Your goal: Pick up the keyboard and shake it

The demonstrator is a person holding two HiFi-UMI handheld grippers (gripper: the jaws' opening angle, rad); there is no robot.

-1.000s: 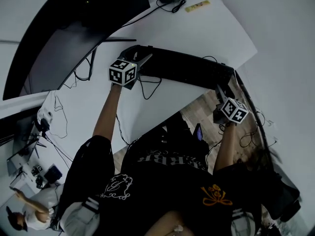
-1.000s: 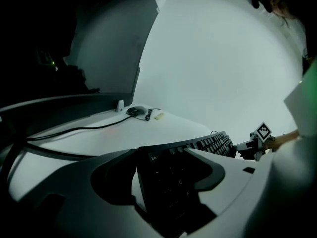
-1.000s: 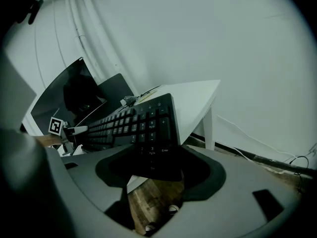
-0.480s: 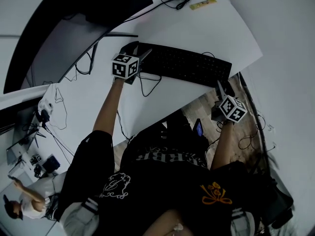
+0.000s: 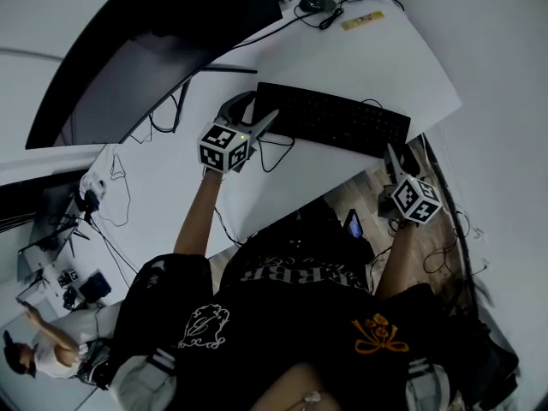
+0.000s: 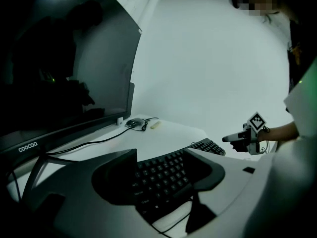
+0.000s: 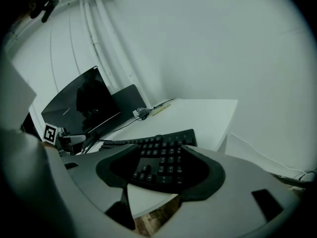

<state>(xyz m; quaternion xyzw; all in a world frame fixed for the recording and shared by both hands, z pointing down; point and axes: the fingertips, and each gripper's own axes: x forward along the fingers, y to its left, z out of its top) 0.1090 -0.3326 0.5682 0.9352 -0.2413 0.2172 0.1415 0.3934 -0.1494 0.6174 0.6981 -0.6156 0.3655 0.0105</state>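
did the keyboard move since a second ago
Yes: judged against the white desk, the keyboard has swung from tilted nearly on edge to level, keys up, down at the desk top.

Black short-sleeved tee (image 5: 291, 315), white crest print (image 5: 204, 325) one side, gold emblem (image 5: 377, 336) the other; grey left tool (image 5: 253, 114) and right tool (image 5: 392, 157) wear black-and-white marker squares.

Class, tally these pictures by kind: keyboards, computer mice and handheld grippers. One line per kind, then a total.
keyboard: 1
mouse: 1
grippers: 2 (left gripper, right gripper)
Total: 4
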